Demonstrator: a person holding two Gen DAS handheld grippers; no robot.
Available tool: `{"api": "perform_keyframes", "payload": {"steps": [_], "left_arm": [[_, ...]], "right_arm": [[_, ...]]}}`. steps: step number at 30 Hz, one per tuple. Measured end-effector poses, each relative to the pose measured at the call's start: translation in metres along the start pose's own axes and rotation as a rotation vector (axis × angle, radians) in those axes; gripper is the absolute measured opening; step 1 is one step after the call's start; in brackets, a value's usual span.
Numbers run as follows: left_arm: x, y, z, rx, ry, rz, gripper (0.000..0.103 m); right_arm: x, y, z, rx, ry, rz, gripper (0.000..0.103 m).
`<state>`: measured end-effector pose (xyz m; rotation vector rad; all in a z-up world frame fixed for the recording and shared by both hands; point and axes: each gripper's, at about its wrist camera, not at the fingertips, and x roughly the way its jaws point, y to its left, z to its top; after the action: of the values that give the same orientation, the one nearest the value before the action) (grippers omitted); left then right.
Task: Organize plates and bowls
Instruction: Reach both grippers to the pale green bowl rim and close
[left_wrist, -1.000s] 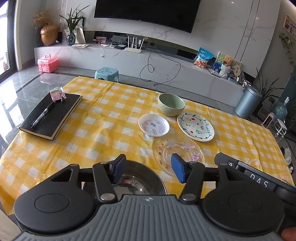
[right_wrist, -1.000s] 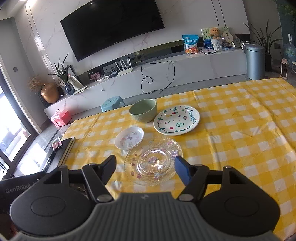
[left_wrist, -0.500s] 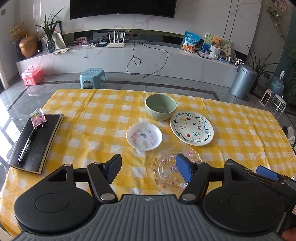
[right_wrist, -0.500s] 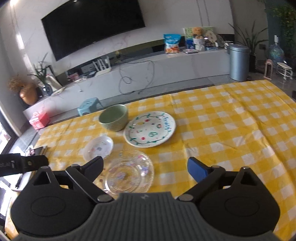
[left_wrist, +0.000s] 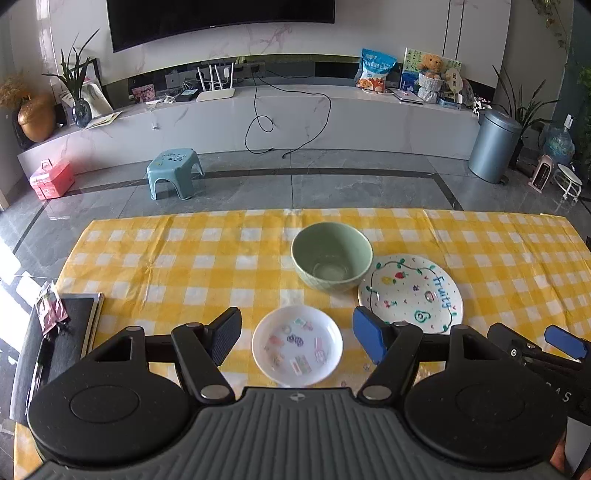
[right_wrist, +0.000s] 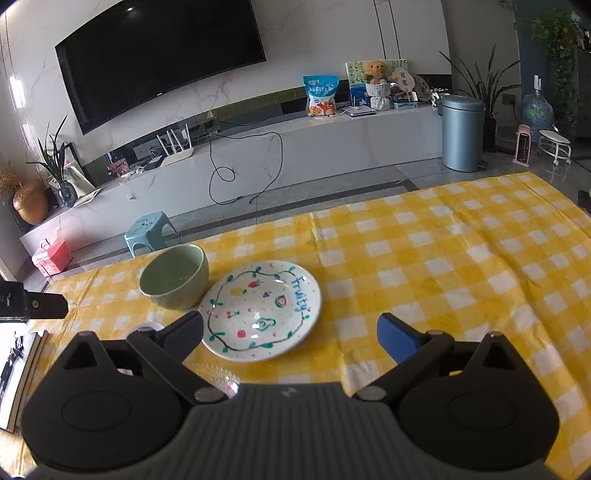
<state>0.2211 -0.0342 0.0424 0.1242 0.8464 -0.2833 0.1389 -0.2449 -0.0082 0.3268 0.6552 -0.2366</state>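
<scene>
So on the far left of the yellow checked tablecloth (left_wrist: 177, 258) there's a black notebook (left_wrist: 62, 339). Next over, the left gripper (left_wrist: 297, 334) hangs wide open with nothing pinched, the small white sticker dish (left_wrist: 297, 345) sitting on the cloth between its fingers. Behind that is the green bowl (left_wrist: 331, 256), right beside the painted "Fruits" plate (right_wrist: 260, 310). The right gripper (right_wrist: 291, 332) is spread wide too, empty, framing that plate.
</scene>
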Motion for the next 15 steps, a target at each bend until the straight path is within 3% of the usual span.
{"api": "perform_keyframes", "payload": {"steps": [6,15], "left_arm": [[0.044,0.002,0.011,-0.012,0.029,-0.01,0.081],[0.094,0.02,0.03,-0.081,0.023,-0.036,0.078]], "right_arm": [[0.038,0.019,0.021,-0.022,0.002,0.025,0.095],[0.103,0.039,0.055,0.024,0.079,0.089,0.067]]}}
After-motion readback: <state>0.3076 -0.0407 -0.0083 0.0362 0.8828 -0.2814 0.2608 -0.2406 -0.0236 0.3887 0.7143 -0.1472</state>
